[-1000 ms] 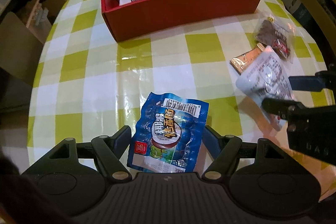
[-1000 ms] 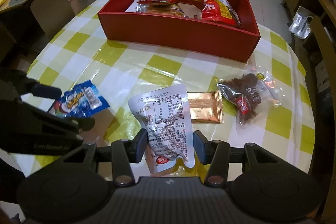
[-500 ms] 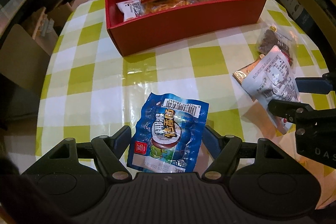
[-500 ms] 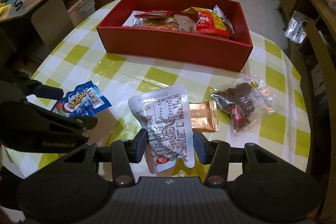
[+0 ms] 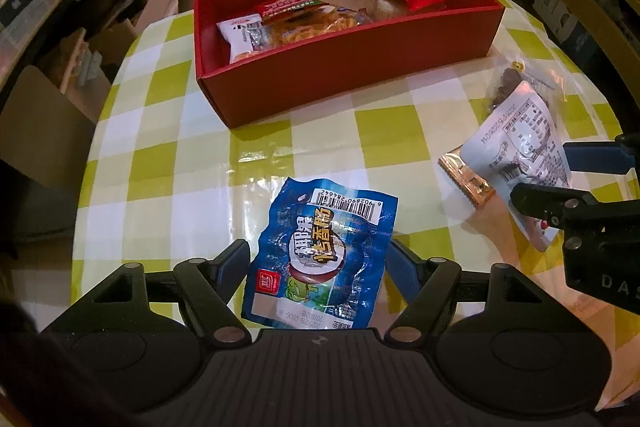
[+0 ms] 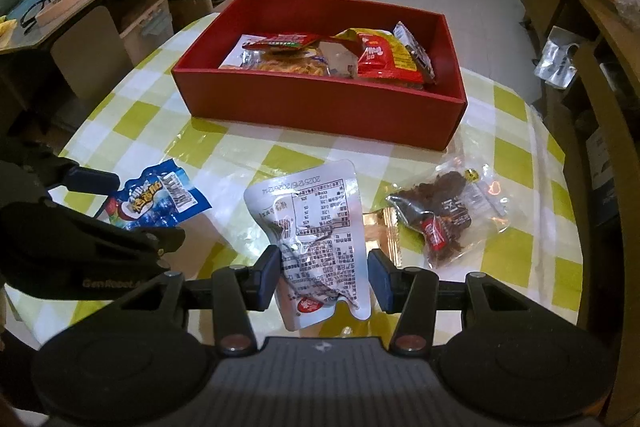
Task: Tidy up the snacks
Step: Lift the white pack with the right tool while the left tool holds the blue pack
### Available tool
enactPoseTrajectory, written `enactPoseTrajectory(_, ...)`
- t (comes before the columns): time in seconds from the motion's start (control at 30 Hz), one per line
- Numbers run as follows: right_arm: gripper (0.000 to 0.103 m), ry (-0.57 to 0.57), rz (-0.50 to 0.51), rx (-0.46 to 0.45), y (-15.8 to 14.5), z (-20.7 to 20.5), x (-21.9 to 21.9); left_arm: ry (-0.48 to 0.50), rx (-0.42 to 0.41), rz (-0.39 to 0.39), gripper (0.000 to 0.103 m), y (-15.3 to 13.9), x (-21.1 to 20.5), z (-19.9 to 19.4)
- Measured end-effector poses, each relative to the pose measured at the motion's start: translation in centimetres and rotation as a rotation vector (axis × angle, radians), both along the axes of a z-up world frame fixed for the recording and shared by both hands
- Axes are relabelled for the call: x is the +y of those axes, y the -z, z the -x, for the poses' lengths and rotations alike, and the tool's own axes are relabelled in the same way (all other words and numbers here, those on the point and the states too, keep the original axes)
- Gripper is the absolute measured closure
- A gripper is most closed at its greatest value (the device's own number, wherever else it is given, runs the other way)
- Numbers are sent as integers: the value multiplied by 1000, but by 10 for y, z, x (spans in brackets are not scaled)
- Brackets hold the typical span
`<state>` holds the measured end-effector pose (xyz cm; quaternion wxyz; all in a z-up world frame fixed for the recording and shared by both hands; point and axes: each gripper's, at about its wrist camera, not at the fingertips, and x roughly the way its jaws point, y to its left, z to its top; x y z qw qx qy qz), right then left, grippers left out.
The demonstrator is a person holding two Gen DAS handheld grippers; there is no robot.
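Red box holding several snack packets, left gripper pinching blue packet, right gripper pinching white pouch

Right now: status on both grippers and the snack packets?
Left gripper shut on blue packet. Right gripper shut on white packet. Red box ahead, path clear. Gold packet, clear jerky bag on table.

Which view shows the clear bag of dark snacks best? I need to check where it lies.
The right wrist view: the clear bag of dark snacks lies whole on the tablecloth, beside the gold packet. In the left wrist view the white packet hides most of it.
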<state>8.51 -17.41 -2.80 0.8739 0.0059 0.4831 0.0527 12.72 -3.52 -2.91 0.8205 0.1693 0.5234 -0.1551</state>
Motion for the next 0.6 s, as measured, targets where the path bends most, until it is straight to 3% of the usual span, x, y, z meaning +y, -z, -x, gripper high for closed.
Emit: enactPoseTrajectory(0.6,49,17,5,-3,1,-9,-9,3,-18,-2,24,-4,-7,-10)
